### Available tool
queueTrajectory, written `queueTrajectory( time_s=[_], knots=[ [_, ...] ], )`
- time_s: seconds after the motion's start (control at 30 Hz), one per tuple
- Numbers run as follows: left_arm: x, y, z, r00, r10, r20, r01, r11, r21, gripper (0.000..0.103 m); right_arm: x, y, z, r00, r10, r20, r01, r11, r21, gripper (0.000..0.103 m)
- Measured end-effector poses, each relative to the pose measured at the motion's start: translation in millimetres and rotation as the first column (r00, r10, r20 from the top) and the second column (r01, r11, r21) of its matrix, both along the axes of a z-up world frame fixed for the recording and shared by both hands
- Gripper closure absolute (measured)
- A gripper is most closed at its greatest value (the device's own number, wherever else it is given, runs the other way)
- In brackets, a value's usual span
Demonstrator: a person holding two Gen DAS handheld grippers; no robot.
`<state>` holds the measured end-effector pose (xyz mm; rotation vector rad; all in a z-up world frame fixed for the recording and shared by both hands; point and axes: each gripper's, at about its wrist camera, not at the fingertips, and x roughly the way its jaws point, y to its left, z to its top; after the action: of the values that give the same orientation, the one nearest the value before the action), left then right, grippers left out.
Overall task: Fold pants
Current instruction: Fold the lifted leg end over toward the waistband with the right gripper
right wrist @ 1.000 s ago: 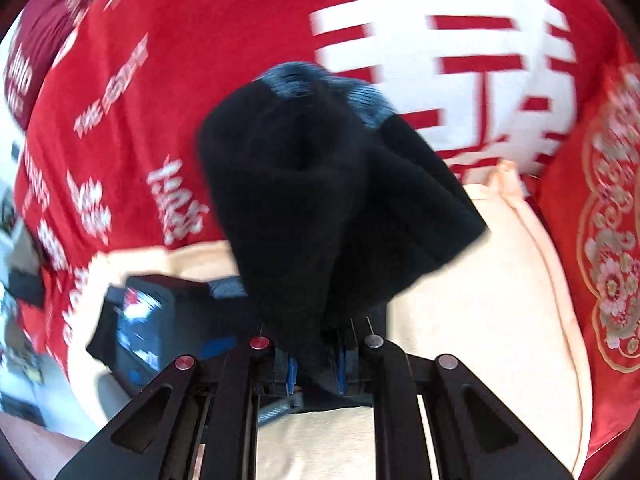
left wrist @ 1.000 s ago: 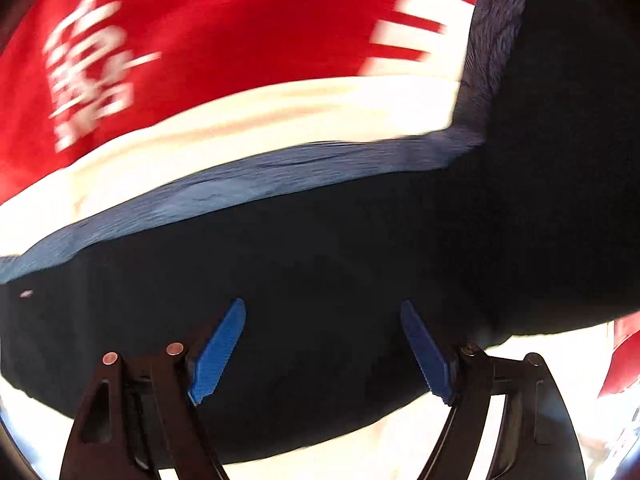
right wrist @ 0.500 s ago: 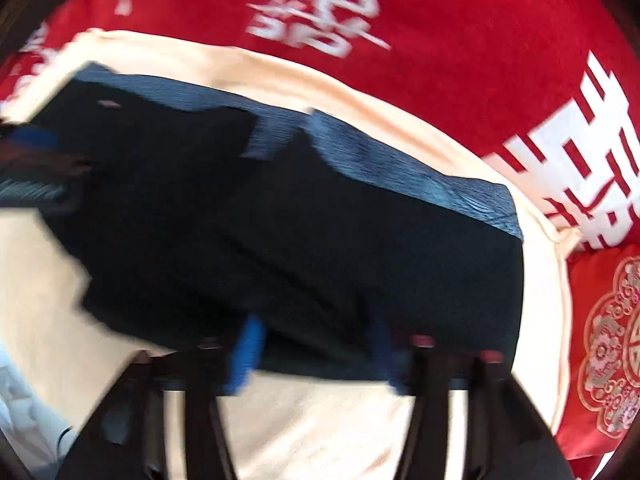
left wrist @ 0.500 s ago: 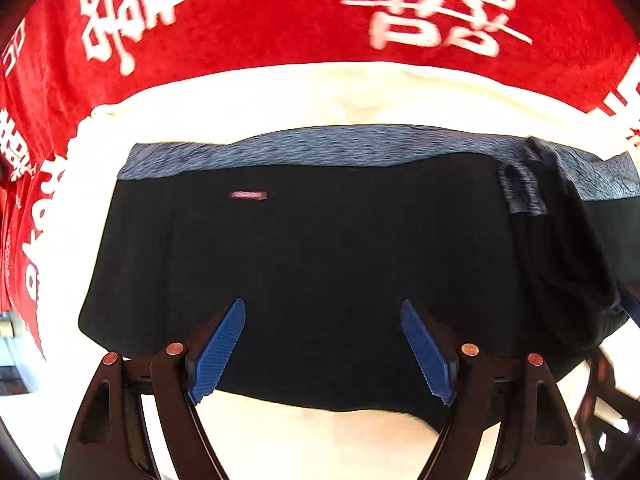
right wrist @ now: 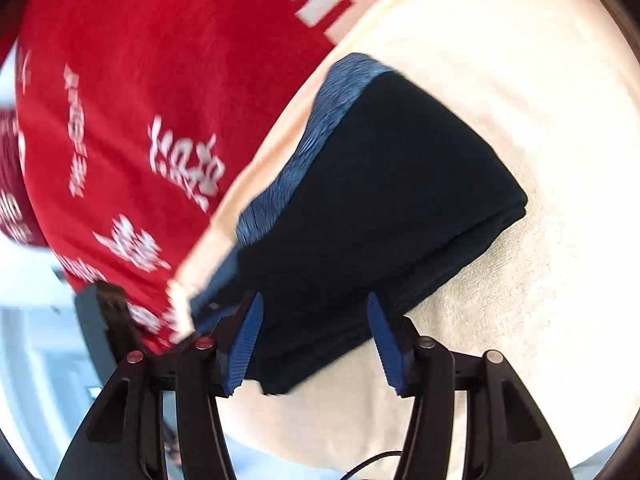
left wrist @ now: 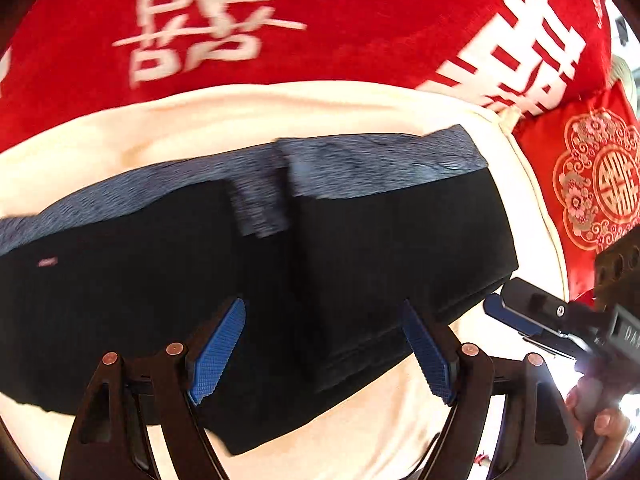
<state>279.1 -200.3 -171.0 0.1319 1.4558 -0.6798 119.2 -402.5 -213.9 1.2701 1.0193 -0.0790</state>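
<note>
Black pants (left wrist: 360, 248) folded on cream towel (left wrist: 248, 120), bare towel past right edge, left gripper (left wrist: 324, 354) wide above near hem, right gripper (right wrist: 314, 346) wide, empty

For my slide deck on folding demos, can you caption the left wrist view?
Open left gripper over partly folded black pants on a cream towel, right gripper alongside.

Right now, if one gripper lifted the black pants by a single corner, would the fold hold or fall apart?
Probably fall apart: the black pants look like soft knit, and the folded layers at the edge merely lie stacked. They would likely drape limply. They seem unlikely to slide on the textured cream towel.
</note>
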Motion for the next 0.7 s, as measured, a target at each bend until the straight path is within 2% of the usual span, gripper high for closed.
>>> queueTrajectory(
  time_s=[0.17, 0.23, 0.4, 0.43, 0.47, 0.5, 0.53, 0.6, 0.7],
  knots=[
    [7, -21, -14, 0.998, 0.011, -0.054, -0.011, 1.0, 0.013, 0.022, -6, -5, -24, 0.999, -0.039, -0.015, 0.041, 0.993, 0.109, 0.051],
    [2, -10, -14, 0.997, 0.022, -0.072, -0.02, 0.999, 0.034, 0.022, -12, -8, -34, 0.997, -0.076, -0.032, 0.081, 0.984, 0.158, 0.054],
    [-1, -14, -20, 0.998, 0.04, -0.044, -0.037, 0.998, 0.05, 0.023, -19, -11, -42, 0.993, -0.113, -0.045, 0.12, 0.974, 0.192, 0.057],
    [-1, -23, -21, 0.999, 0.038, -0.029, -0.037, 0.998, 0.048, 0.038, -13, -10, -44, 0.991, -0.122, -0.048, 0.129, 0.972, 0.198, 0.059],
    [-1, -23, -20, 0.999, 0.032, -0.026, -0.031, 0.999, 0.042, 0.05, -10, -11, -45, 0.99, -0.131, -0.055, 0.139, 0.97, 0.202, 0.077],
    [-2, -25, -20, 0.999, 0.033, -0.028, -0.031, 0.998, 0.049, 0.05, -7, -13, -48, 0.989, -0.131, -0.064, 0.141, 0.968, 0.208, 0.091],
    [-2, -26, -20, 0.999, 0.036, -0.025, -0.035, 0.998, 0.047, 0.051, -3, -13, -48, 0.99, -0.128, -0.065, 0.139, 0.968, 0.208, 0.098],
    [-2, -29, -15, 0.999, 0.037, 0.001, -0.037, 0.998, 0.058, 0.06, 1, -16, -36, 0.995, -0.103, -0.017, 0.105, 0.975, 0.196, 0.098],
    [-1, -26, -4, 0.998, 0.057, 0.002, -0.057, 0.998, 0.025, 0.062, 2, -13, -11, 0.999, -0.012, 0.033, 0.007, 0.991, 0.134, 0.098]
  ],
)
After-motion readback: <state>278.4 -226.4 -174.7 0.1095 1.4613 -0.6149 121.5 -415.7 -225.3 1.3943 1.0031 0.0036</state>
